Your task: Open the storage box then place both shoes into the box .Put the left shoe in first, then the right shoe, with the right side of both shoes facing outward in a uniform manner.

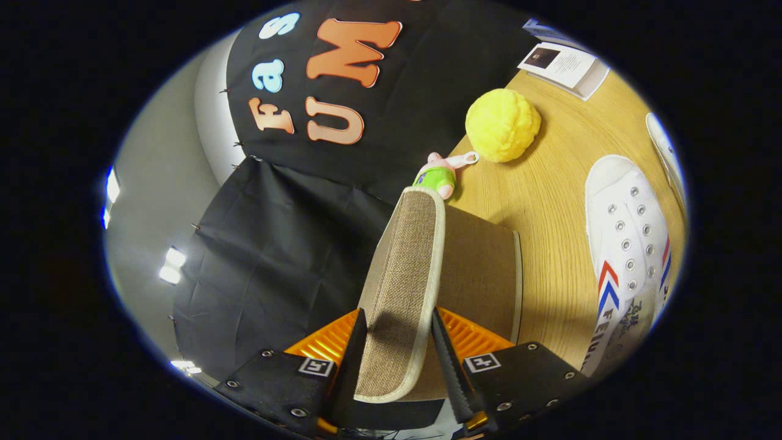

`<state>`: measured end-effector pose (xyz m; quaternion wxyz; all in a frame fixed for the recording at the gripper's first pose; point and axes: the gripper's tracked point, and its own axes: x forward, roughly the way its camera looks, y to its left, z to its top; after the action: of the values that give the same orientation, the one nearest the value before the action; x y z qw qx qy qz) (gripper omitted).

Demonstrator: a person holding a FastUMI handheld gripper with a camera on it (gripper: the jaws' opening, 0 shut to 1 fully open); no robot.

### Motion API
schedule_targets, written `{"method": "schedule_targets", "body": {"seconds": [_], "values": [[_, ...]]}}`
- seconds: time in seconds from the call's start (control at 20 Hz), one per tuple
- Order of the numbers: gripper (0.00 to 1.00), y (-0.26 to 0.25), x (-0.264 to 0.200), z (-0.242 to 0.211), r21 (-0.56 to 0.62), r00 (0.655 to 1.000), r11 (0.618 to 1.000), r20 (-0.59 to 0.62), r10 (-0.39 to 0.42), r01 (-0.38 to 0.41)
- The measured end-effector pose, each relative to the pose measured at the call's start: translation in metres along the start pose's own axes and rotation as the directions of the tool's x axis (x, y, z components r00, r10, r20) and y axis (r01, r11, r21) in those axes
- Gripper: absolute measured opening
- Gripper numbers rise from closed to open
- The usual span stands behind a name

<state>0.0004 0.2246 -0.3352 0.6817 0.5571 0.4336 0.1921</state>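
Claw (397,342): closed on the lid (403,269), one finger on each face.
Lid: fabric flap with pale trim, raised edge-on between the fingers; likely light and floppy, best held near its rim.
Box (482,269): just beyond the fingers, on the table (550,177).
Shoe (629,244): white canvas, right of the claw; soft, light.

Yellow fuzzy ball (503,124) and small pink-and-green plush keychain (441,174) near each other on wooden table (550,195), leaflets (565,66) beyond.
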Motion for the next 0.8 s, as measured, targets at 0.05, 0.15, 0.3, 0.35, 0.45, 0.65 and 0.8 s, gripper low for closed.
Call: {"method": "schedule_targets", "body": {"seconds": [0.05,0.15,0.3,0.35,0.45,0.65,0.8], "values": [[0.57,-0.001,-0.002,0.004,-0.003,1.0,1.0,0.018,-0.004,0.004],[0.44,0.003,-0.003,0.005,-0.015,1.0,1.0,0.024,0.003,-0.002],[0.31,0.018,-0.003,0.002,-0.027,0.998,0.998,0.017,0.058,-0.057],[0.29,0.021,-0.003,-0.002,-0.024,0.997,0.997,0.003,0.076,-0.076],[0.28,0.022,0.001,-0.006,-0.032,0.998,0.997,-0.007,0.07,-0.07],[0.28,0.017,0.013,-0.019,-0.027,0.998,0.999,-0.042,0.043,-0.044],[0.2,0.025,0.015,-0.018,-0.025,0.998,0.999,-0.048,0.027,-0.028]]}}
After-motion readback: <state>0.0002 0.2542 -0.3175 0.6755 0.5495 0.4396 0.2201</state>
